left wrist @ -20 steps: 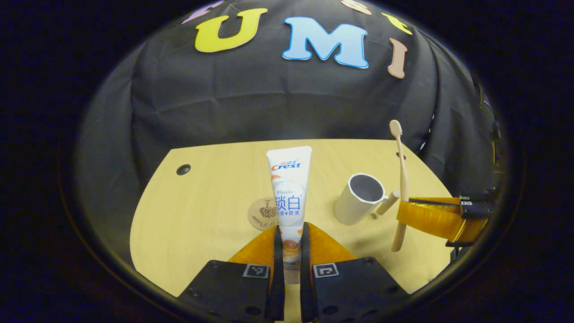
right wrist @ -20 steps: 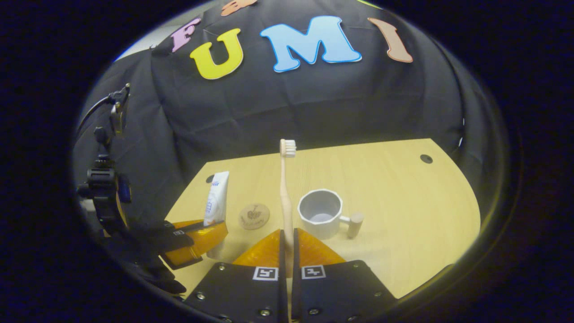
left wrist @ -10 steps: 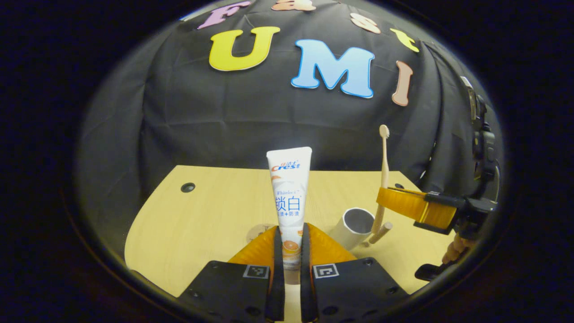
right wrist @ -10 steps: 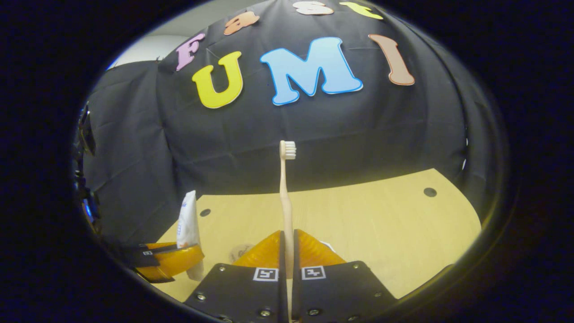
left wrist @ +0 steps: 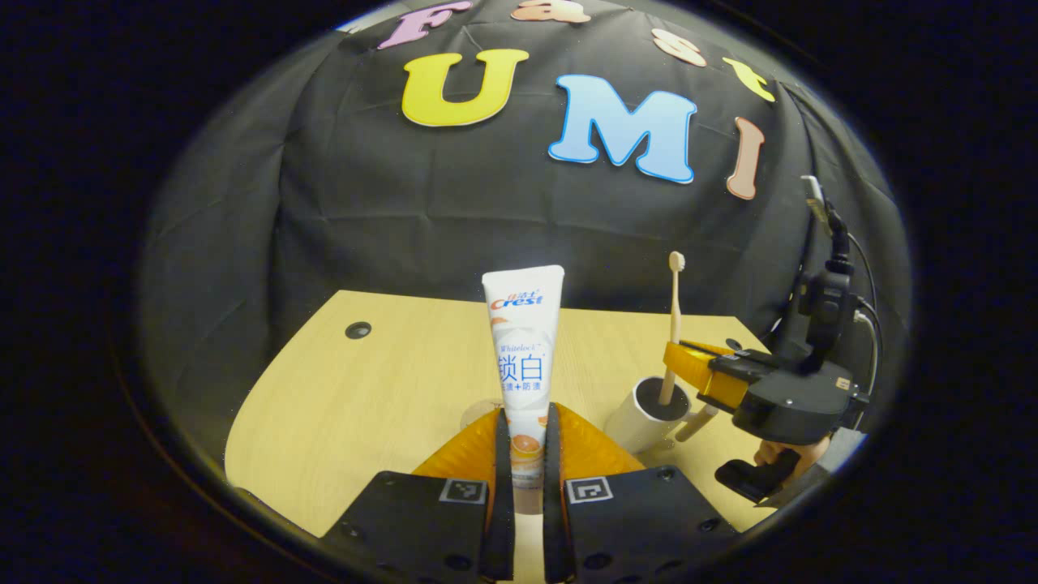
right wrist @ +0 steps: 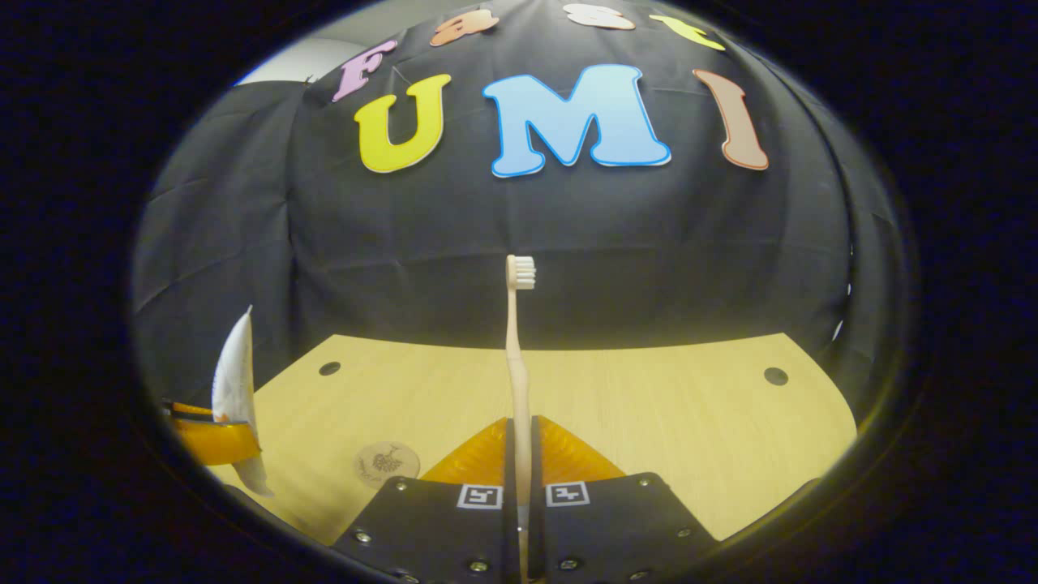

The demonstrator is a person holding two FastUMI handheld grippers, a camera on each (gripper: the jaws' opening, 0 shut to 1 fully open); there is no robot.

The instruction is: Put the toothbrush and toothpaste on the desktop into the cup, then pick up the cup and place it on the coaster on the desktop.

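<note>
On the left, the left gripper has its jaws closed on the lower end of the toothpaste, holding the tube upright with its crimped end up, so it can go into the cup cap end first. It hangs over the counter, left of the cup and short of it, likely waiting its turn. The coaster lies flat and bare on the counter, free to take the cup later. Farther right, the cup stands upright with its handle turned to the right. The right gripper has its jaws closed on the toothbrush, bristles up; in the left gripper view the handle's lower end dips into the cup's mouth, so this looks like the moment of lowering it in before letting go
</note>
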